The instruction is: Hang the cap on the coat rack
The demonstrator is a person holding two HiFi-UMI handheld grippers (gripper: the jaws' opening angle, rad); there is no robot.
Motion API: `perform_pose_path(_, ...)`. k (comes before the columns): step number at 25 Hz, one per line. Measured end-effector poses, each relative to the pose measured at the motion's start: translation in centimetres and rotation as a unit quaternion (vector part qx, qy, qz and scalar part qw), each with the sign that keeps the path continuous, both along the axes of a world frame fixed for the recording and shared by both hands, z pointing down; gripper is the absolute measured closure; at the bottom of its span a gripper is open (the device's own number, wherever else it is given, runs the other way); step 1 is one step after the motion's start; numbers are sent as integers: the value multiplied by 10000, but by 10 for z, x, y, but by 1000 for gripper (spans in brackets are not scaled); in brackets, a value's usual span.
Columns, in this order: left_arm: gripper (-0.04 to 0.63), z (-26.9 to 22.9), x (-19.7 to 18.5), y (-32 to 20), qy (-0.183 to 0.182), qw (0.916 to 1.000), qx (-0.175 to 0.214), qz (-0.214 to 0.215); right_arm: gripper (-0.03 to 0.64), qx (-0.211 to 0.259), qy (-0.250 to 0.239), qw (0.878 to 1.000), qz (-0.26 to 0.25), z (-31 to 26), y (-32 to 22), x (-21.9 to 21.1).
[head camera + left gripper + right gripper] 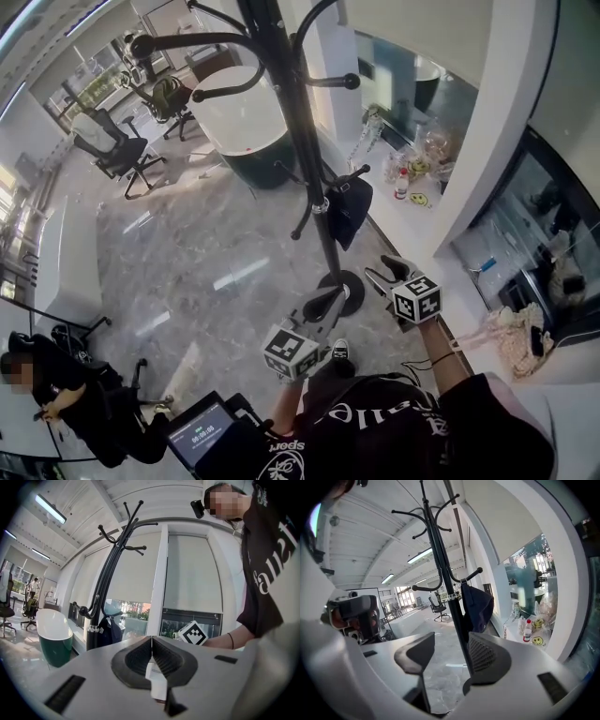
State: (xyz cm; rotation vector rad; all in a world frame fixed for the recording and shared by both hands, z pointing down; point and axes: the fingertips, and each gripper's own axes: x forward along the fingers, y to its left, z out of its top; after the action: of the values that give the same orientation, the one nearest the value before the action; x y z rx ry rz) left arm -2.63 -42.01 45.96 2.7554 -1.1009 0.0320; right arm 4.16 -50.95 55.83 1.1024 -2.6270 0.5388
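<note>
Cap [349, 208] is hung on coat rack [302, 141]. Right gripper [384, 272] jaws are held apart, left gripper [323, 302] jaws pressed together

Dark cloth cap [349, 208] on glossy black metal rack [298, 131].

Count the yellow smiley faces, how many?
2 smiley faces on the white ledge by the coat rack, beside the bottle: one farther, one nearer. Others may be hidden.
</note>
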Motion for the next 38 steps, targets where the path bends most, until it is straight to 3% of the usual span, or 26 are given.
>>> perform_pose_path(9,591,8,33,65,60,9998,-149,-77,393,189,-367,9989,-240,-18,79,16)
perform_pose_path(16,591,24,50,121,15,9989,-423,-200,568,380,-590,9974,-172,-29,138,35)
perform_pose_path(28,591,24,55,169,-83,9988,-431,-210,598,128,-723,9973,-93,-19,208,46)
perform_pose_path(38,591,21,23,221,-83,9991,-359,-198,598,147,-789,9967,-124,-27,259,10)
